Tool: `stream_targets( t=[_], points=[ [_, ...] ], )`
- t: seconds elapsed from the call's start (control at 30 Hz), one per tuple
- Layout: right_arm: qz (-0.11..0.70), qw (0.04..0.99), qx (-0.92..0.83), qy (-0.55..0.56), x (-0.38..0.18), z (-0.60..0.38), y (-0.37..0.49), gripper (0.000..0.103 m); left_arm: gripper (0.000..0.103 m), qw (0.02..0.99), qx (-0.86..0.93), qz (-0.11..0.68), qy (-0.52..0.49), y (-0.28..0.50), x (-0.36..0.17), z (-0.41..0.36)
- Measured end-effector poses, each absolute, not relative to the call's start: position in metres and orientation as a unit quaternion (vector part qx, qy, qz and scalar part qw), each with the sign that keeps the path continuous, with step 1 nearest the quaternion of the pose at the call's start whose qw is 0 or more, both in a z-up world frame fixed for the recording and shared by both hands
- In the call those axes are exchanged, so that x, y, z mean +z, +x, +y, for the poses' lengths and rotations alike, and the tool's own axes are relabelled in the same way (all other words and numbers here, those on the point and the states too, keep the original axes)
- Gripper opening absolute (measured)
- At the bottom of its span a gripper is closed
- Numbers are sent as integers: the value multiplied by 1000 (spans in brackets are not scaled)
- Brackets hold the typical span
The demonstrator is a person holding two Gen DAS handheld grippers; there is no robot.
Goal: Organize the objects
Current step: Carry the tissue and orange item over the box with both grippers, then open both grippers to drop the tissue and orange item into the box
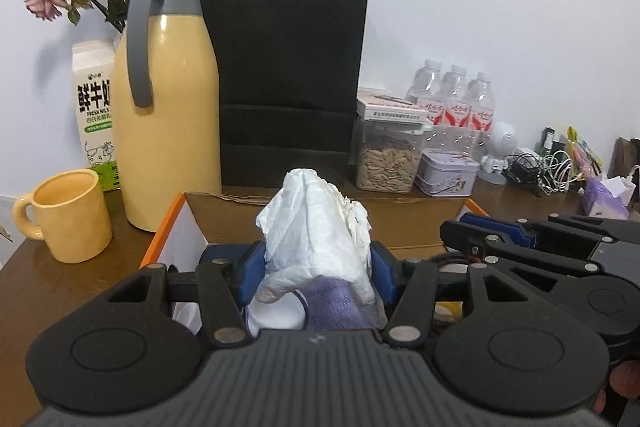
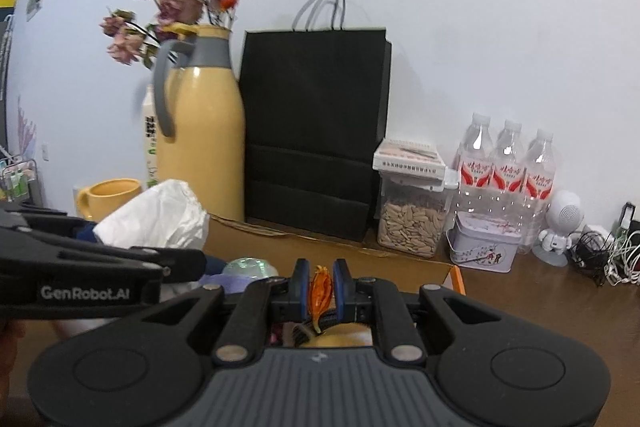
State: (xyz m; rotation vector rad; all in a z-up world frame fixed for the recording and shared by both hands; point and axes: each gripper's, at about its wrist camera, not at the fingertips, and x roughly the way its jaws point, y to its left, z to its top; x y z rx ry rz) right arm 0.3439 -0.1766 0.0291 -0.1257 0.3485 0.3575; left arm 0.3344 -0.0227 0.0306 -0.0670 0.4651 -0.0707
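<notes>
Left gripper (image 1: 318, 261): fingers clamped on a crumpled white plastic bag (image 1: 316, 227) with something purple inside, held above the open cardboard box (image 1: 400, 217) standing near the tabletop's back edge. Right gripper (image 2: 320, 287): fingers narrow, pinching a small orange wrapper (image 2: 320, 289) over the same box. Yellow jug (image 1: 168, 99) and black paper bag (image 1: 292, 79) stand behind the box, along the tabletop's back edge.
</notes>
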Motion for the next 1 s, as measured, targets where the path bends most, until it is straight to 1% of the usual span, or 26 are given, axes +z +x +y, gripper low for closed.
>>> stream_targets(
  t=[0.07,0.1,0.13,0.17,0.2,0.23,0.27,0.3,0.37,0.4,0.43,0.47,0.53,0.67,1.0],
  points=[
    [181,966,176,-56,24,-176,357,12,59,970,-36,237,-29,344,26,-21],
    [183,966,176,-56,22,-175,361,12,63,970,-36,239,-27,348,25,-19],
    [186,965,174,-57,20,-174,366,12,71,969,-36,241,-24,351,24,-19],
    [188,965,172,-58,18,-174,370,12,76,970,-34,241,-21,354,23,-18],
    [189,965,169,-59,16,-173,373,13,83,971,-30,237,-17,356,23,-17],
    [191,965,167,-61,14,-174,375,18,91,972,-26,232,-14,357,23,-16],
    [194,965,166,-61,12,-175,377,25,95,973,-20,229,-11,358,24,-15],
    [197,964,165,-61,11,-176,378,30,103,974,-14,226,-10,359,24,-13],
    [201,965,160,-60,9,-178,379,50,103,974,-4,225,-13,360,25,-9],
    [201,965,157,-59,9,-180,378,55,103,974,0,227,-16,361,25,-7],
    [200,966,155,-59,9,-181,377,68,103,973,4,229,-19,361,25,-5],
    [199,966,153,-58,10,-182,376,84,103,973,6,228,-21,361,26,-4],
    [195,968,149,-59,12,-183,373,100,103,974,8,224,-20,358,28,-3],
    [191,969,148,-55,17,-186,368,103,103,977,4,215,-13,351,31,-6],
    [182,970,152,-43,30,-192,343,103,103,983,-12,184,-8,313,47,-11]
  ],
)
